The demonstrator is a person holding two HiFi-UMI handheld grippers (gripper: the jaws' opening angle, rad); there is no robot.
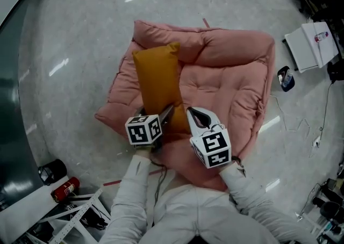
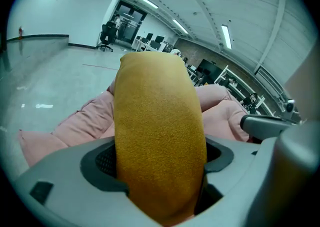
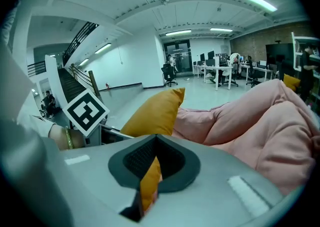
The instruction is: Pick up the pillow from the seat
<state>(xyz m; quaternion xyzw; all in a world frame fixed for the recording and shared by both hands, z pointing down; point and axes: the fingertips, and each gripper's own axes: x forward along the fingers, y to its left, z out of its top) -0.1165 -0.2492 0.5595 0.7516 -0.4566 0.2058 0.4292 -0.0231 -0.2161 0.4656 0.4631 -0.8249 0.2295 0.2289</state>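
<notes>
Both grippers are closed on the pillow [image 1: 158, 79]. The left gripper [image 1: 164, 119] has its jaws set wide, with the pillow's thick near end filling the gap and bulging against both pads. The right gripper [image 1: 194, 116] has its jaws almost together, pinching a thin strip of the same orange cloth at the pillow's near right corner.

The pillow stands on its long edge over the left half of the pink seat [image 1: 226, 76]. It runs from the seat's near edge towards the raised rim at the seat's far side, and its far corner pokes up just short of that rim. I cannot tell whether its underside touches the seat's padding.

Bare grey floor [image 1: 80, 38] lies open beyond the seat's far rim and off its left edge. Further out on that left side is a dark curved wall [image 1: 11, 103]. The room on the seat's right side is tighter. A dark bottle [image 1: 285, 79] sits just beside the right edge, white papers [image 1: 312, 44] lie a little beyond it, and a thin cable [image 1: 295, 124] trails across the floor near the right corner. A red fire extinguisher [image 1: 64, 189] lies on the floor off the seat's near left corner.
</notes>
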